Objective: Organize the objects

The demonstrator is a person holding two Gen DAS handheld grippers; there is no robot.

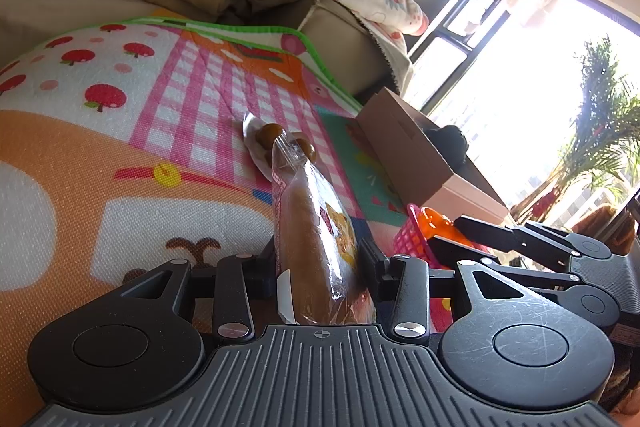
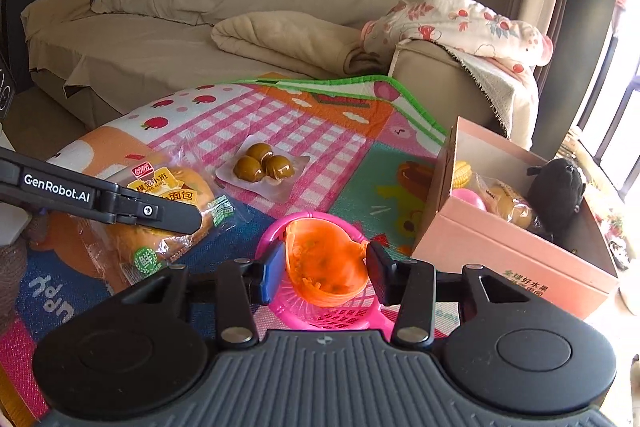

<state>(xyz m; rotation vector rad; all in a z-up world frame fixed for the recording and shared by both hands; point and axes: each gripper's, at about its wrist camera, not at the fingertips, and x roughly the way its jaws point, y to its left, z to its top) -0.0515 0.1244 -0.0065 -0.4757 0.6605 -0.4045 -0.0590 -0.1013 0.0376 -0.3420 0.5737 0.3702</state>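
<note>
My left gripper [image 1: 320, 259] is shut on a packaged bread [image 1: 316, 243], held edge-on over the play mat; the same bread shows in the right wrist view [image 2: 168, 211] under the left gripper's finger. My right gripper [image 2: 326, 267] is shut on an orange plastic mould [image 2: 326, 263] just above a pink toy basket [image 2: 320, 315]; both show in the left wrist view, the mould [image 1: 440, 223] inside the basket [image 1: 412, 239]. A sealed pack of brown balls [image 2: 262, 167] lies on the mat ahead, also seen past the bread [image 1: 268, 137].
A pink cardboard box [image 2: 508, 247] stands open at the right, holding a black plush, wrapped bread, a pink ball and toy corn. A colourful play mat [image 2: 320, 123] covers the floor. A beige sofa [image 2: 160, 39] with blankets lies behind. A window and plant are at right.
</note>
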